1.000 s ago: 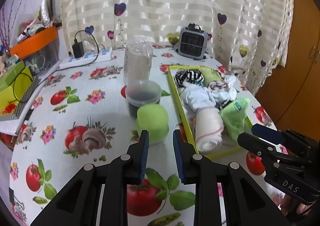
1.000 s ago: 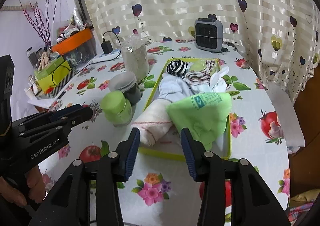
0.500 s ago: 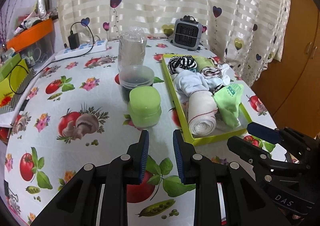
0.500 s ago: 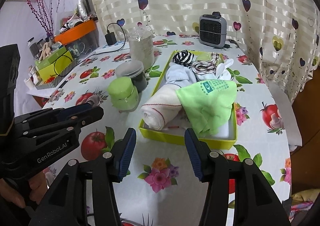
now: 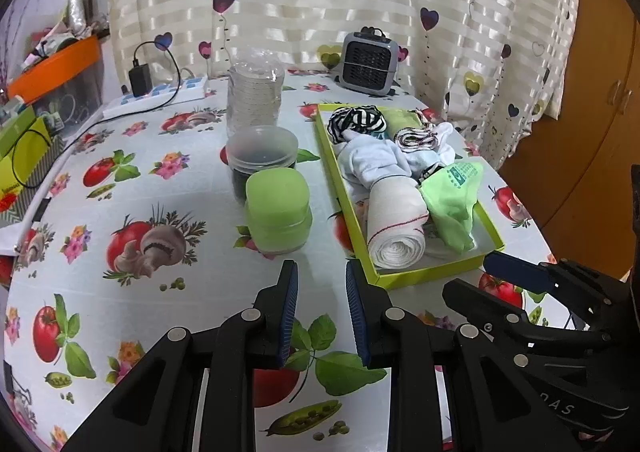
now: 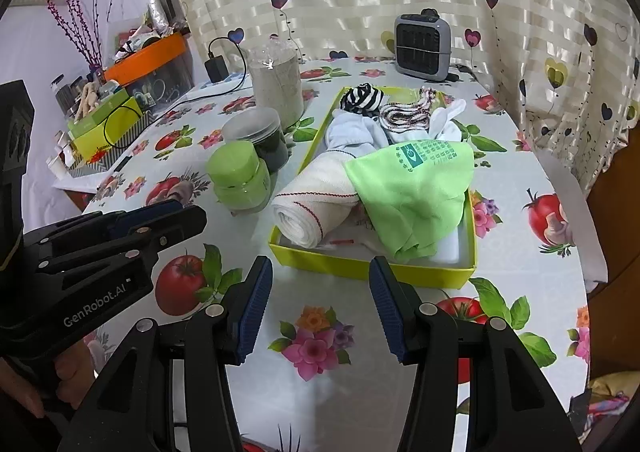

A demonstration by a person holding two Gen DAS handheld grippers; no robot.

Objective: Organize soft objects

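A yellow-green tray (image 5: 420,278) (image 6: 360,264) on the flowered tablecloth holds soft things: a rolled white towel (image 5: 396,220) (image 6: 316,208), a green cloth (image 5: 452,196) (image 6: 416,184), white socks (image 5: 376,160) (image 6: 352,132), a striped black-and-white sock (image 5: 358,120) (image 6: 362,96) and a patterned cloth (image 6: 404,114). My left gripper (image 5: 322,308) is empty, its jaws a narrow gap apart, near the tray's near left corner. My right gripper (image 6: 320,308) is open and empty, just in front of the tray's near edge.
A green lidded jar (image 5: 278,212) (image 6: 238,180), a dark jar with clear lid (image 5: 262,156) and a tall clear container (image 5: 254,96) stand left of the tray. A small grey heater (image 5: 368,62) sits at the back. Boxes and a power strip (image 5: 156,96) lie at left.
Both grippers have drawn back from the tray toward the table's near edge. The right gripper's jaws have opened wider. The green cloth lies in the tray.
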